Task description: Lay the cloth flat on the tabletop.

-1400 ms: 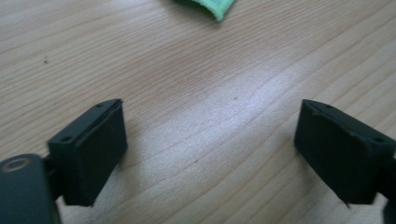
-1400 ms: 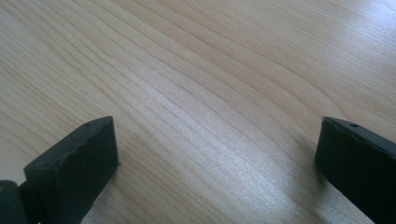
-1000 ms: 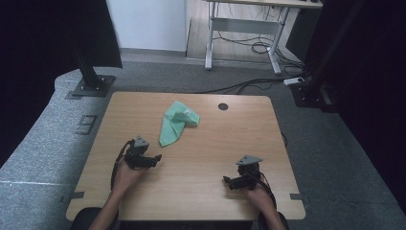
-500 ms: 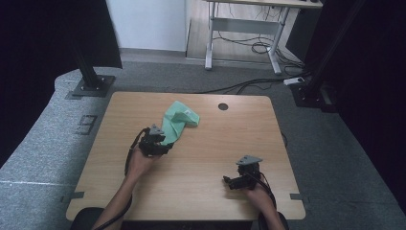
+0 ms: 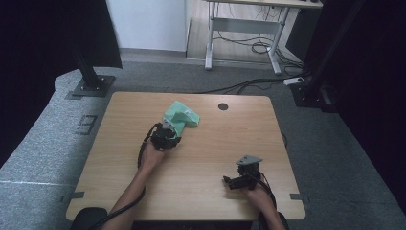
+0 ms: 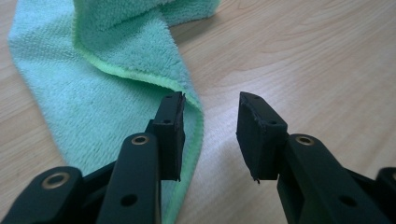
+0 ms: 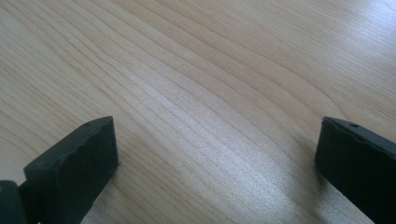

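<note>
A mint-green towel [image 5: 180,116] lies loosely folded on the wooden table [image 5: 225,139], toward the back middle. My left gripper [image 5: 165,138] sits at the towel's near end. In the left gripper view the towel [image 6: 102,70] has its near corner edge lying between the jaws, and the left gripper [image 6: 210,128] is open with its left jaw over the cloth. My right gripper [image 5: 241,179] rests near the table's front right, held by a hand. In the right gripper view the right gripper [image 7: 215,154] stands wide open over bare wood.
A round cable hole [image 5: 223,106] is in the table near its back edge. A dark stand base [image 5: 88,86] sits on the grey floor at back left. A desk frame and cables [image 5: 249,40] are on the floor behind the table.
My left gripper has moved forward and to the right, from the table's left-middle up to the towel's near end. The right gripper has stayed in place.
</note>
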The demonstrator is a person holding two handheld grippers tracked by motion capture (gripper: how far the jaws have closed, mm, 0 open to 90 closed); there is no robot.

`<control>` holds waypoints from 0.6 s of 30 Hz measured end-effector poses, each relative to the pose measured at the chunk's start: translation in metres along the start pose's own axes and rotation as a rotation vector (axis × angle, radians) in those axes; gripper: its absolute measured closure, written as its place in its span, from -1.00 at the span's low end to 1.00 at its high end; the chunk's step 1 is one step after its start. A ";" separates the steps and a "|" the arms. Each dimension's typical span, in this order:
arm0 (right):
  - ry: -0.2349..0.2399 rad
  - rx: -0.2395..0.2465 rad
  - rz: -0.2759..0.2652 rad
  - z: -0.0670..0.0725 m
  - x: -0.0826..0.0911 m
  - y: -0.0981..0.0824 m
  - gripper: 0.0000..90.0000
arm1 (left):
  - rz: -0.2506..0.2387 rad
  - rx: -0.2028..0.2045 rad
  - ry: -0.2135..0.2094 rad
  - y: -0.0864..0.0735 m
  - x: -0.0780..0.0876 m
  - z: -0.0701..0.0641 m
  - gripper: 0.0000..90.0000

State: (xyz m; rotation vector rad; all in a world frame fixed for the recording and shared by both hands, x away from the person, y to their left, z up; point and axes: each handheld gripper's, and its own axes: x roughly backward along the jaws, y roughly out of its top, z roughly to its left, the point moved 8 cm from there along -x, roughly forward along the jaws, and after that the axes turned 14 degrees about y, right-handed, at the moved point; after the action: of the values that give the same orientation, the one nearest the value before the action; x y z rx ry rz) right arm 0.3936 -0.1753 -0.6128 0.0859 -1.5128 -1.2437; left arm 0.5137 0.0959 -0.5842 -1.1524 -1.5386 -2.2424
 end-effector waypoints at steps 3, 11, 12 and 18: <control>0.000 0.000 0.000 0.000 0.000 0.000 -1.00 | 0.011 0.010 0.007 -0.002 -0.008 -0.001 0.42; 0.000 0.000 0.000 0.000 0.000 0.000 -1.00 | 0.022 0.023 0.038 -0.005 -0.017 0.002 0.86; 0.000 0.000 0.000 0.000 0.000 0.000 -1.00 | 0.024 0.026 0.025 -0.005 -0.015 0.002 0.96; 0.000 0.000 0.000 0.000 0.000 0.000 -1.00 | 0.021 0.007 -0.009 -0.002 -0.005 -0.009 0.97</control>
State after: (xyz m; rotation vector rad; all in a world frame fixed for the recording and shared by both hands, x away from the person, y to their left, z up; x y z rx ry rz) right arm 0.3936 -0.1753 -0.6128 0.0860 -1.5126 -1.2435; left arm 0.5121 0.0878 -0.5907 -1.1726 -1.5294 -2.2195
